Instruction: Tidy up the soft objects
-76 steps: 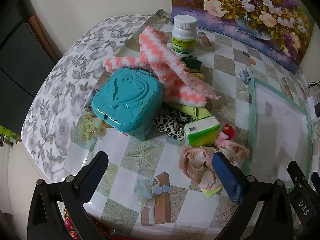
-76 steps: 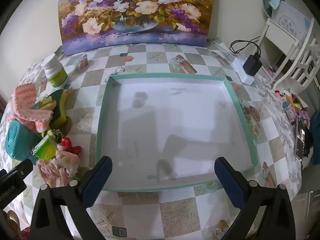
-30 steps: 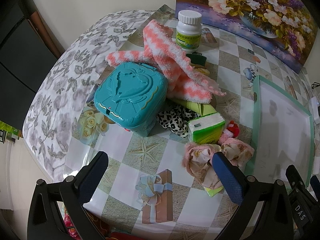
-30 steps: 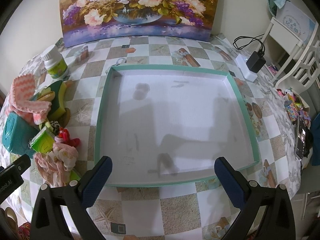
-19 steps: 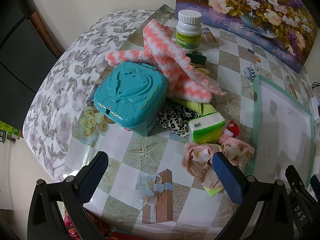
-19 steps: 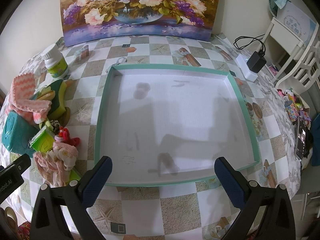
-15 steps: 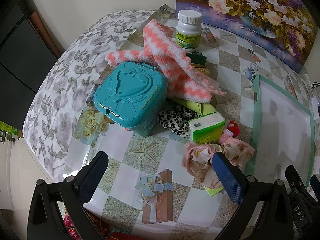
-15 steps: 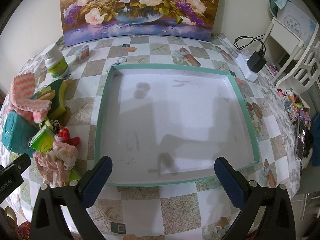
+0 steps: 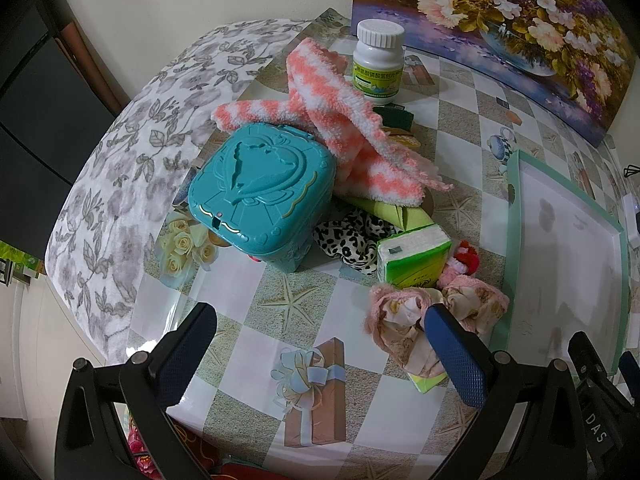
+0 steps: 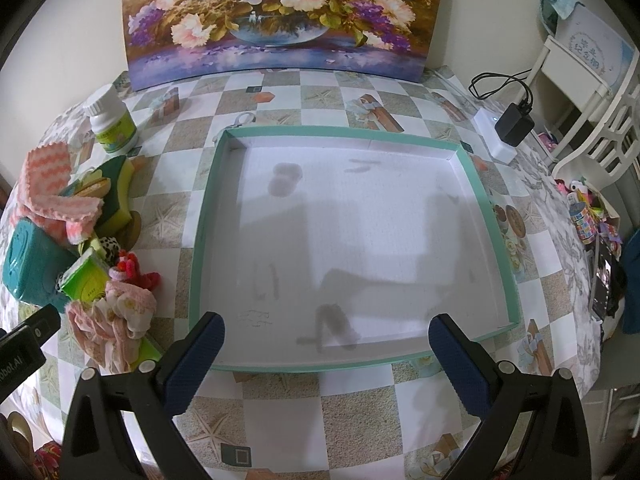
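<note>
Nothing is yet placed in the tray (image 10: 492, 216), soft things are heaped at the tabletop's left edge, and both grippers (image 9: 320, 344) (image 10: 326, 340) are held wide, empty.

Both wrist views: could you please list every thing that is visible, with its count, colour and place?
Tray: one, teal rim, white inside, table centre.
Towel: one, pink-white, over the pile.
Case: one, teal, left of the tray.
Bottle: one, white, green label, behind the towel.
Tissue pack: one, green-white, beside the case.
Leopard cloth: one, black-white, between case and pack.
Pink cloth: one, floral, beside the tray.
Sponge: one, yellow-green, under the towel.
Painting: one, floral, against the wall.
Charger: one, black, right edge.
Left gripper: open, empty.
Right gripper: open, empty.
</note>
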`<state>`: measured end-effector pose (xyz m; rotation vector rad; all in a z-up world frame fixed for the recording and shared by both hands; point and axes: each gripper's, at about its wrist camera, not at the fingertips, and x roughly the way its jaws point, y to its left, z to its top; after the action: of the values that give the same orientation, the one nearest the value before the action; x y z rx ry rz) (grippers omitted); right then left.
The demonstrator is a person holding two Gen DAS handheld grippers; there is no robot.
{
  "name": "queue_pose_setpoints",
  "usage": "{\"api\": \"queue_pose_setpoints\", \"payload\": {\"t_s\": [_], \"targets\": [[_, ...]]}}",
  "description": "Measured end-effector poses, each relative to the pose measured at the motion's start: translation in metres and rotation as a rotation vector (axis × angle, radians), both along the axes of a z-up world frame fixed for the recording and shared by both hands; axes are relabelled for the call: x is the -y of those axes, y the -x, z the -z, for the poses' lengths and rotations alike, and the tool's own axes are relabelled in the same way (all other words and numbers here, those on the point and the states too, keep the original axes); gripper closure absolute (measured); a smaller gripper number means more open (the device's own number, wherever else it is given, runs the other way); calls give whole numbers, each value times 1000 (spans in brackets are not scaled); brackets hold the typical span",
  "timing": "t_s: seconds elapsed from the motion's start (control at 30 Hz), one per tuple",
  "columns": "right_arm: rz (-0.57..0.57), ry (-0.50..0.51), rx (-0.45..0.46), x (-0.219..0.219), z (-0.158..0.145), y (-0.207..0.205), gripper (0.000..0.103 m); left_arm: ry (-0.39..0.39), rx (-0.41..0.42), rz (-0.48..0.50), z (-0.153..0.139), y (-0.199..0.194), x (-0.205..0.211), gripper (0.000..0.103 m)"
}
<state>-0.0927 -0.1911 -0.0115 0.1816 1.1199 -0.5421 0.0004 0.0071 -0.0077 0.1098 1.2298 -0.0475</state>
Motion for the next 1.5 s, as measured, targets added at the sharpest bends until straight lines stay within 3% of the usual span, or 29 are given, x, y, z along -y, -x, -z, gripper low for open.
{"api": "queue_pose_setpoints", "payload": {"t_s": [0.33,0.53,0.73,0.9,1.13,1.33,1.4,1.5], "targets": [[-1,0,-2,0,0,-1,0,7,3,-6,0,0,-1,0],[-25,-6,10,-4,-3,-3,0,95,42,-78,-7,-2,-18,0],[-164,-105,75,-29,-8,-15,0,160,48,-155,-5,-10,-33,0],[-299,-75,61,-62,0,-29,0,191,32,-211,7,-18,-43,0],[-443,-91,38,-95,15,-41,1,197,-11,-203,18,-22,-43,0],[-477,-164,9,-99,27,-51,24,164,-50,-214,24,-23,-46,0],[-481,-183,-5,-101,32,-53,45,155,-58,-215,26,-24,-45,0],[-478,-203,-9,-101,35,-53,58,155,-83,-205,30,-25,-44,0]]}}
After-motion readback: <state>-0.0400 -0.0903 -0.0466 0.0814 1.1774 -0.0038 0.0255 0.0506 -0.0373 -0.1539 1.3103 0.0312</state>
